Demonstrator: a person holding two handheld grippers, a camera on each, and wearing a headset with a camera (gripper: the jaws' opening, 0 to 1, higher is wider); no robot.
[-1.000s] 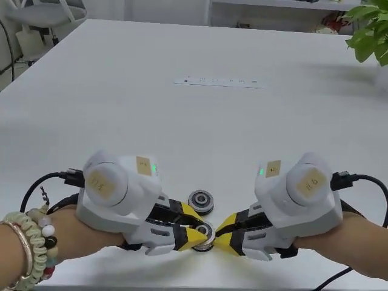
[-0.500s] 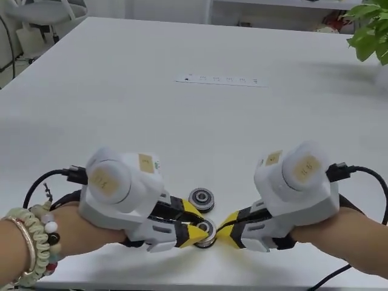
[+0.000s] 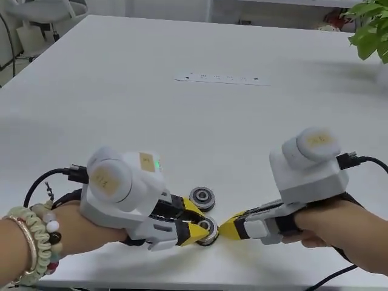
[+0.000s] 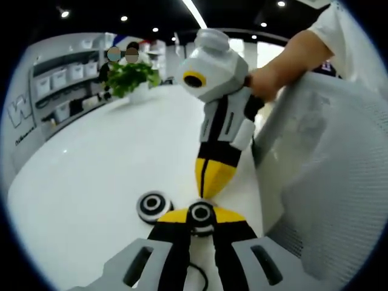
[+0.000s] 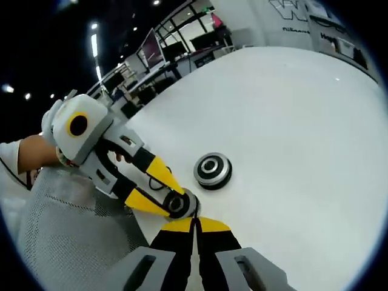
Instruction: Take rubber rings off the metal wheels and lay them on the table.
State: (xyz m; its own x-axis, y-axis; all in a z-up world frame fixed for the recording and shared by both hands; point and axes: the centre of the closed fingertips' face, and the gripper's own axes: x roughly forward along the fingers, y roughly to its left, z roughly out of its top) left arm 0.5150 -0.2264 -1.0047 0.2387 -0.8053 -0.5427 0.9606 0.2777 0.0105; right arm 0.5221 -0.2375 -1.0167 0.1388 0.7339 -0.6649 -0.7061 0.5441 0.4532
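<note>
The white table (image 3: 182, 121) fills the head view, and near its front edge the left gripper (image 3: 195, 229) pinches one metal wheel (image 3: 207, 228) between its yellow tips, with the right gripper (image 3: 225, 228) touching it from the other side. A second wheel (image 3: 201, 197) lies flat just behind, silver inside a black rubber ring (image 3: 191, 197). In the left gripper view I see the jaws clamp the wheel on both sides. In the right gripper view the jaws are pressed together at the wheel's rim, and I cannot tell if they catch its ring.
</note>
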